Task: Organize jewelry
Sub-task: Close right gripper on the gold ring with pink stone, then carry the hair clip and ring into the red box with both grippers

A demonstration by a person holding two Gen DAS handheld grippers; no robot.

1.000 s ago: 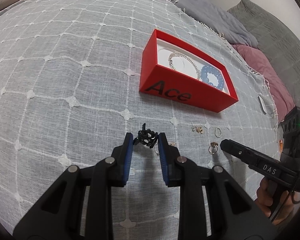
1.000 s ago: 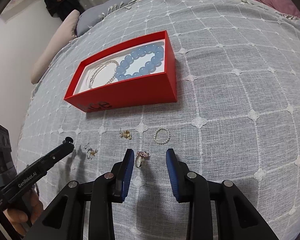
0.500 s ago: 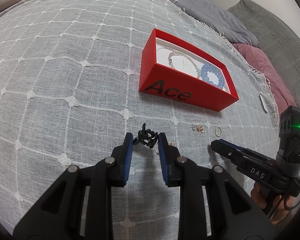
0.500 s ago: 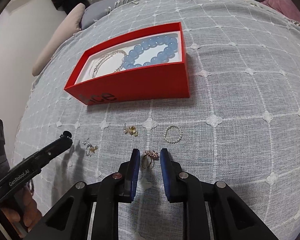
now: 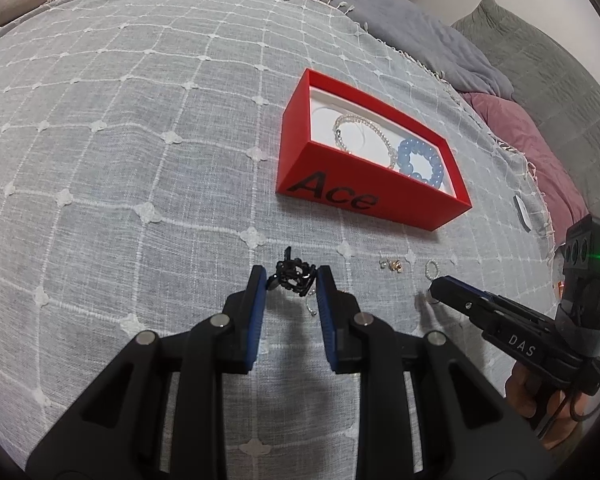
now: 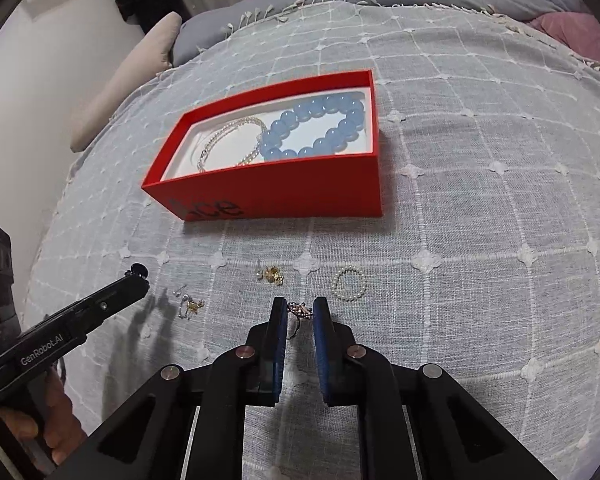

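The left tongs [image 5: 292,286] grip a black beaded piece [image 5: 294,276] between their blue pads, which press on it from both sides at the tips, just above the grey checked bedspread [image 5: 120,160]. The right tongs [image 6: 300,312] are narrowed around a gold ring with a reddish jewelled top [image 6: 300,311]; the pads sit tight against the ring's two sides, though whether it is lifted off the cloth cannot be told.

Farther away on the bed lies an open red box [image 6: 300,196] with "Ace" lettered on its near wall. Inside, on a white lining, a blue bead bracelet [image 6: 320,126] fills the right half and a thin pearl-and-chain bracelet [image 6: 228,140] lies in the left half, the two touching in the middle.

Between the box and the tongs, loose pieces are scattered on the bedspread: a small gold earring pair [image 6: 272,275] near the centre, a little pearl ring [image 6: 349,283] just right of it and just beyond the right tongs, and a silver and gold earring [image 6: 190,305] to the left, close to the tip of the left tool. A pink pillow [image 5: 532,160] and a grey quilted cushion [image 5: 540,72] lie beyond the bed's right edge.
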